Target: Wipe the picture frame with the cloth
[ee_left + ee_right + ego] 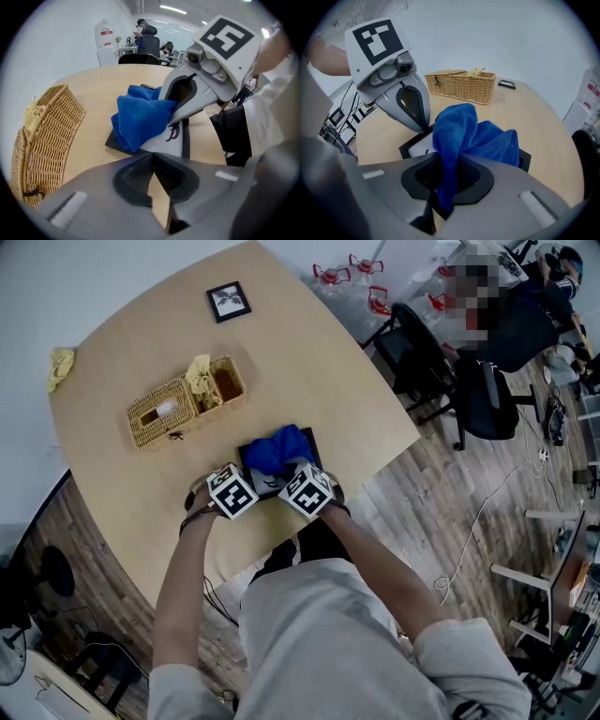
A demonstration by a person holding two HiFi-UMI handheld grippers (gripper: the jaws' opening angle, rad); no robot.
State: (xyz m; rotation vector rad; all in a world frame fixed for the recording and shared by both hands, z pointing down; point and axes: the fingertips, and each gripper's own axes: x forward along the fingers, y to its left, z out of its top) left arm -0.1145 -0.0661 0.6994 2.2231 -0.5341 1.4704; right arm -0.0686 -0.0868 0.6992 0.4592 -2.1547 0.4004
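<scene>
Jaws of our right gripper (446, 185) clench a fold of the blue cloth (478, 136), which lies bunched on the black picture frame (407, 149) by the desk's (309, 362) near edge. Our left gripper (153, 161) sits just beside the right one, its jaws pressed together at the tips on nothing. A wicker basket (178, 407) stands mid-desk, and a small frame (228, 302) lies near the far edge.

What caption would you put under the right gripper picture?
Right gripper pinches a soft blue cloth lying on the black-edged picture frame on a light wooden table.
</scene>
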